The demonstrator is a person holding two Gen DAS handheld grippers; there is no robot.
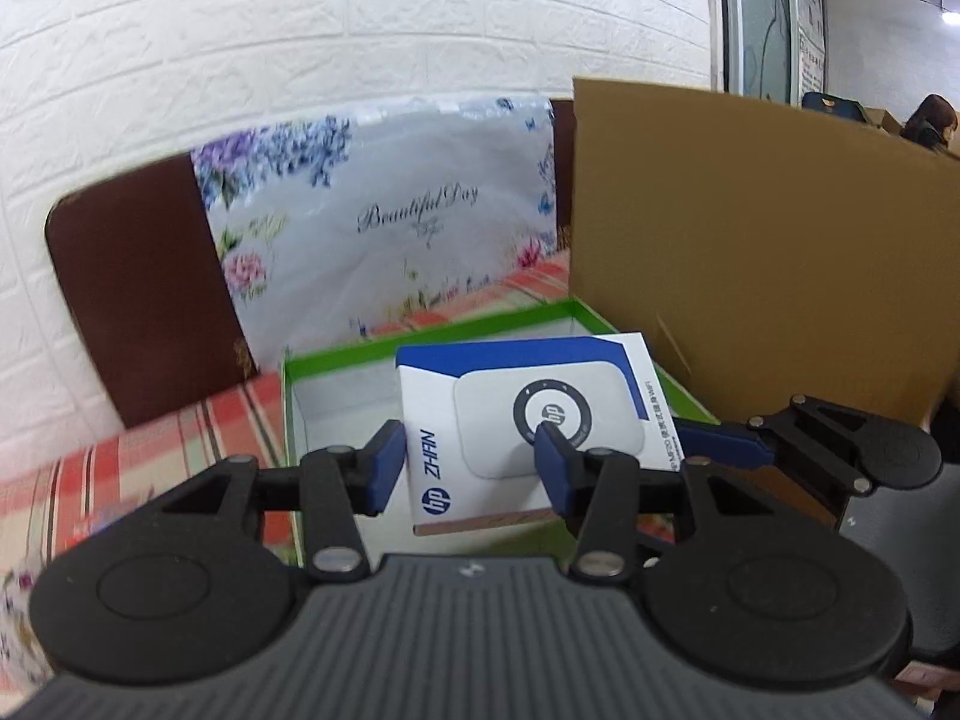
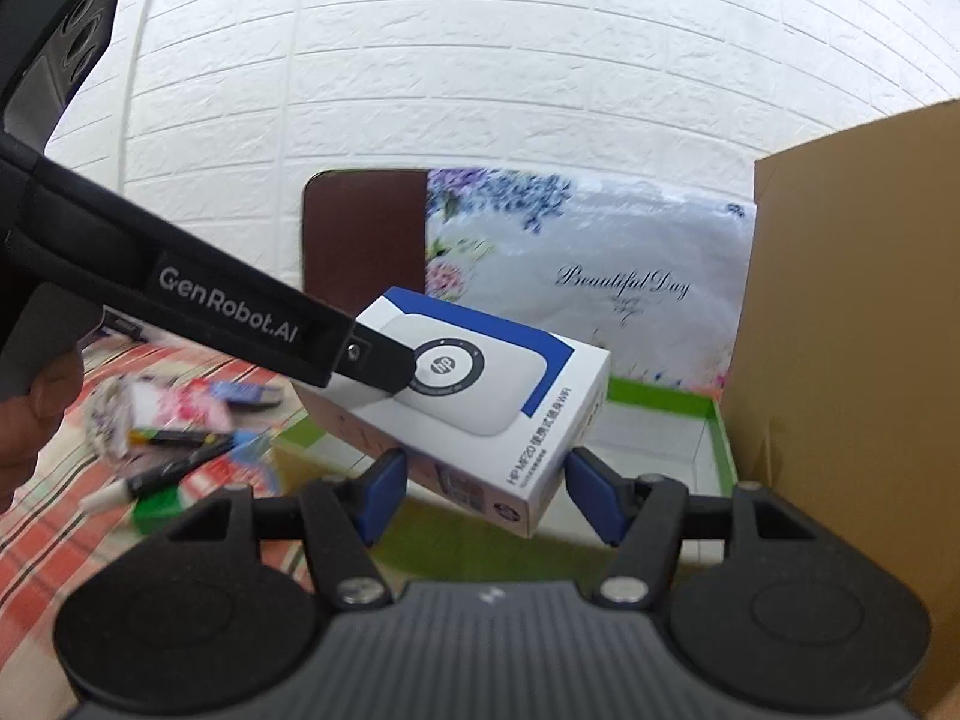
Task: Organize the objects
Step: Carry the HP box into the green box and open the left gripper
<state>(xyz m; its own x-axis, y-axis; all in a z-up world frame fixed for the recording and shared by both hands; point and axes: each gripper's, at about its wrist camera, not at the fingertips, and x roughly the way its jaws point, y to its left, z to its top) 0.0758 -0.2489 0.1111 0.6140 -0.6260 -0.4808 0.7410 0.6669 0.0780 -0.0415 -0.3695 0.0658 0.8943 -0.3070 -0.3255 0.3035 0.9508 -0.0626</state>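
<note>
Two grippers share one load here: we have the white and blue HP box [image 1: 528,420] pinched from both sides, held in the air above the open green tray [image 1: 300,372] that sits on the checked cloth [image 1: 120,468] beside a tall cardboard sheet [image 1: 750,252]. Our left gripper [image 1: 468,462] has its jaws closed across the box's thickness, one pad on the printed top face and the other underneath, as the right wrist view confirms, where its upper finger lies on the round logo. Our right gripper [image 2: 486,492] has its jaws pressed on the two long side walls of the box, near the end closest to that camera. The box hangs tilted, its far end higher and turned off the tray's lines. To do this step well, we judge that we should level the box first, square its long edge with the tray's green rim, and lower both hands together so neither grip twists the carton. We would keep it away from the cardboard sheet on the right, which stands just beside the tray and could catch a corner. Once the box rests on the tray floor, we should let one pair of jaws go before the other, so it does not hop. The markers [image 2: 180,456] and small packets [image 2: 150,414] on the cloth wait their turn.
</note>
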